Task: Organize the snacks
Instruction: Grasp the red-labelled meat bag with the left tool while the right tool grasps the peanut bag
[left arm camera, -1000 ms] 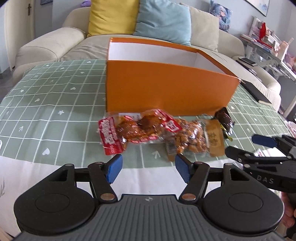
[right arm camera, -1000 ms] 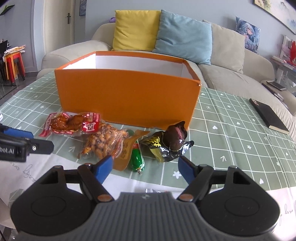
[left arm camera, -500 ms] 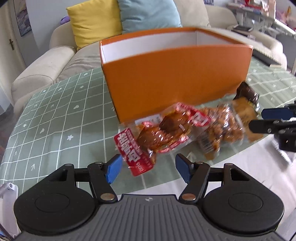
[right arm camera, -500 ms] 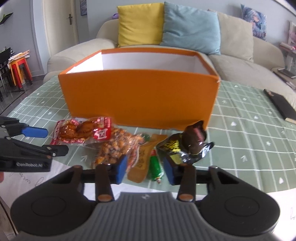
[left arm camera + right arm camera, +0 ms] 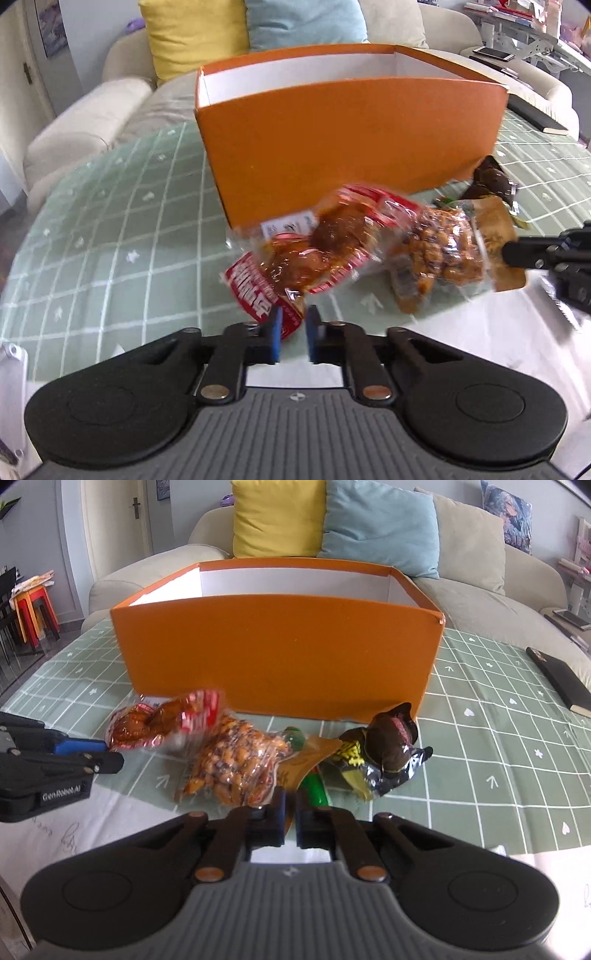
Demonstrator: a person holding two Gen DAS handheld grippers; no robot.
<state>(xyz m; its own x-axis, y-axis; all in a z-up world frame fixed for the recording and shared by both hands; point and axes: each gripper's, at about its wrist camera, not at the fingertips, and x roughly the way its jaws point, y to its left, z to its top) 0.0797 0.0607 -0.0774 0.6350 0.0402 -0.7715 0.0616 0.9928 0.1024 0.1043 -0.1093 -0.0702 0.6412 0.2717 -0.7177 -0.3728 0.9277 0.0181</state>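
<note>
Green-checked table (image 5: 480, 709) with orange box (image 5: 280, 653), snack packets (image 5: 236, 768), notebook (image 5: 561, 679)

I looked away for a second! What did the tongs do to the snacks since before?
Both tongs snapped shut. The left tongs pinched the corner of the red snack bag and tipped it up. The right tongs closed at the peanut bag; whether they hold it is unclear. The orange box and dark packet stayed put.

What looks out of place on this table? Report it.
Nothing is spilled or torn. The snacks lie heaped and overlapping before the orange box, not in it. The red packet hangs askew, one corner pinched in the left tool; the right tool pinches the peanut packet.
</note>
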